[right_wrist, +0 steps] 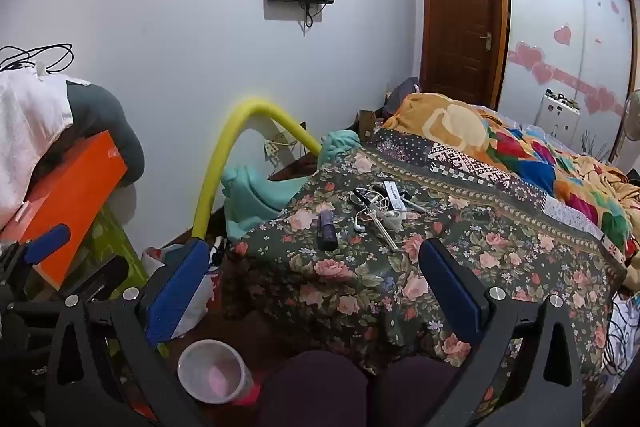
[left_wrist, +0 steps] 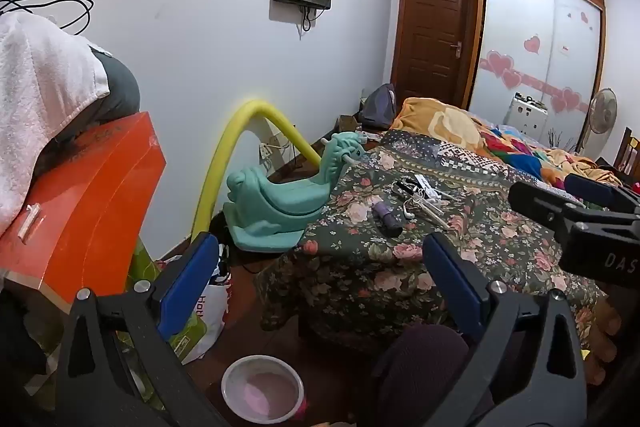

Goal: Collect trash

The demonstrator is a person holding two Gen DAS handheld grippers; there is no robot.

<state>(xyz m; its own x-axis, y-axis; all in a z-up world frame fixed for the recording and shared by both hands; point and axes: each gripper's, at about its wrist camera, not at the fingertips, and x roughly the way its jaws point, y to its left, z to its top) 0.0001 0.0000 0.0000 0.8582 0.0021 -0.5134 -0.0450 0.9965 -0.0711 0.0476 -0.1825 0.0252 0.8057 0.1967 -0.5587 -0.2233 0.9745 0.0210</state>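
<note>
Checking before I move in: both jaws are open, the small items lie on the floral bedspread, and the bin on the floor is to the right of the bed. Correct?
Not quite. The bin sits on the floor left of the bed, as the right wrist view shows. The rest holds: the left gripper and right gripper have open jaws, and the small items lie on the floral bedspread.

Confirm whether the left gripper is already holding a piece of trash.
No, the left gripper is open and empty, with only the floral bedspread showing between its blue pads.
</note>
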